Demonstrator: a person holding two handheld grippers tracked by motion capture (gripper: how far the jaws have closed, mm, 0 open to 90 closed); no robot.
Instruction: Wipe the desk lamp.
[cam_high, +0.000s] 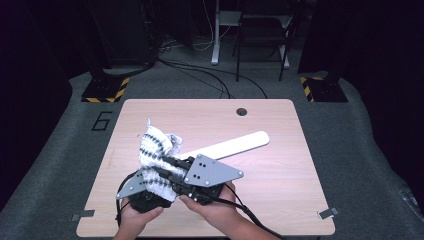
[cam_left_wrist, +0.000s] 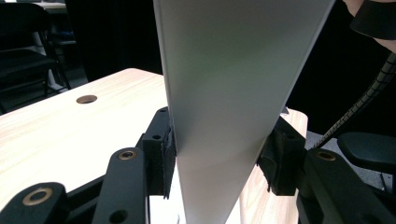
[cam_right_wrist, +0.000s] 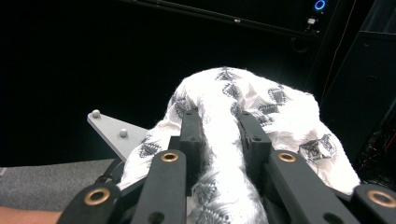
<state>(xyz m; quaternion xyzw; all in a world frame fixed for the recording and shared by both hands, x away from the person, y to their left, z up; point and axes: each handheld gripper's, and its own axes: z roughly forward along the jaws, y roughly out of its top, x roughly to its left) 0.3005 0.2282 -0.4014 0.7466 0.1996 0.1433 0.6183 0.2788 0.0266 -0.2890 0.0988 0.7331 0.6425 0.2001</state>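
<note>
The room is dark, with a grey carpeted floor (cam_high: 60, 150) all round the light wood-grain rectangular table (cam_high: 280, 195). Beyond the table's far edge stand black posts on bases striped yellow and black (cam_high: 105, 90), black cables lying across the carpet, and a dark folding chair (cam_high: 262, 35). A figure six (cam_high: 102, 120) is marked on the carpet off the table's far left corner. The tabletop has a small round dark hole (cam_high: 242, 111) near the middle of its far edge.

On the table, a long flat white board with rounded ends (cam_high: 235, 145) runs slantwise from near the middle towards the near edge. The left gripper (cam_high: 145, 192), close to the table's near edge, is clamped across the board's near end; in the left gripper view the white board (cam_left_wrist: 224, 93) rises between the two black pads, which press on its edges.

A white knitted cloth with dark grey patterning (cam_high: 155, 150) is bunched over that end of the board. The right gripper (cam_high: 172, 172), beside the left one, is clenched on the cloth; in the right gripper view the cloth (cam_right_wrist: 233, 121) is pinched between its pads and billows over them.
</note>
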